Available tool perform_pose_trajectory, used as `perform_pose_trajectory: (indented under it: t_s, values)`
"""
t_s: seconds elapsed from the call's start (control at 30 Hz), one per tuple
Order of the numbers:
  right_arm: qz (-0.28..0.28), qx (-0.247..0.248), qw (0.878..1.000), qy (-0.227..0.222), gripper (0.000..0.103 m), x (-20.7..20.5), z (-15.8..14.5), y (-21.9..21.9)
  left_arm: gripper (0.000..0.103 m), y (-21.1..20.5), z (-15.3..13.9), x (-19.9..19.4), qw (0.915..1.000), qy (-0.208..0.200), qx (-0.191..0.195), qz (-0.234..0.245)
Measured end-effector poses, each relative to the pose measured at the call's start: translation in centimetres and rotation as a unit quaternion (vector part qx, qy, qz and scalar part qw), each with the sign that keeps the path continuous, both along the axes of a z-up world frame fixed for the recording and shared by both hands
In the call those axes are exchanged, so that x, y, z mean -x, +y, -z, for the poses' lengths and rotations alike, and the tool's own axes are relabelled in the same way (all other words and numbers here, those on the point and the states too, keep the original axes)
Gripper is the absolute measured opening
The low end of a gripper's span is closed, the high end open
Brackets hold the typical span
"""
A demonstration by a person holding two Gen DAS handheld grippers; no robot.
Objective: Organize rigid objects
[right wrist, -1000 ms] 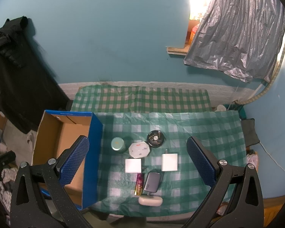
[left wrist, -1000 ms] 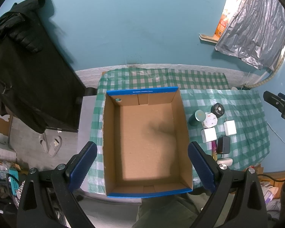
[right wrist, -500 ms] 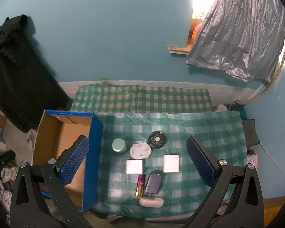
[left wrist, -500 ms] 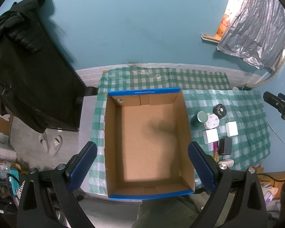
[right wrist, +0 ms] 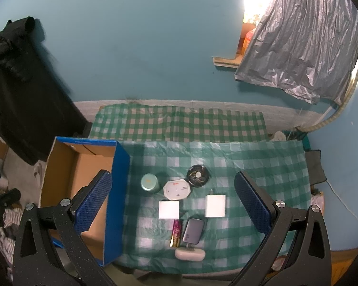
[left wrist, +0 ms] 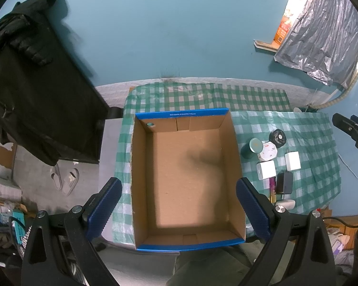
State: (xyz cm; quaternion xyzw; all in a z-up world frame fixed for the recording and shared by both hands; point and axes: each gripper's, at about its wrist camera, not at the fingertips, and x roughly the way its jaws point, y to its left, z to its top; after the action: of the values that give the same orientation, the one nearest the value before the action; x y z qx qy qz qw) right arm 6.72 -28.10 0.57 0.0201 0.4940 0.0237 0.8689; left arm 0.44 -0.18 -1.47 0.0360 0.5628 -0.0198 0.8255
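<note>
**Ana:** While both tools hang high above the table, where do the things to sort lie?

**Ben:** All of them sit on the checked cloth (right wrist: 262,162) just beside the cardboard box (left wrist: 186,178), on its right side, and the box looks bare inside. Nearest the box wall stands a teal jar (right wrist: 149,182); touching it is a white octagonal plug (right wrist: 177,189), then a black round disc (right wrist: 198,178) beyond. Two white cubes (right wrist: 168,209) (right wrist: 215,205) lie a row nearer the person, and nearer still a dark power bank (right wrist: 193,230), a slim pink tube (right wrist: 176,232) and a white oblong case (right wrist: 189,254).

**Ana:** And the grippers?

**Ben:** The left gripper (left wrist: 179,211) is spread wide over the box, holding nothing. The right gripper (right wrist: 173,206) is equally wide over the cluster, also bare.

**Ana:** How will they handle?

**Ben:** My guess: all stiff and light. The cubes look smooth, so pinch across two flat opposite faces. The jar may roll or slip; take it round the body, below the lid. The flat plug and disc offer only thin edges, which could be fiddly.
</note>
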Motion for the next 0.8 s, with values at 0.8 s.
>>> perform_pose_trajectory:
  t_s: [0.8]
  values:
    - [-0.003, 0.003, 1.0, 0.007, 0.102, 0.67, 0.51, 0.38, 0.097, -0.03, 0.31, 0.27, 1.0, 0.002, -0.001, 0.002]
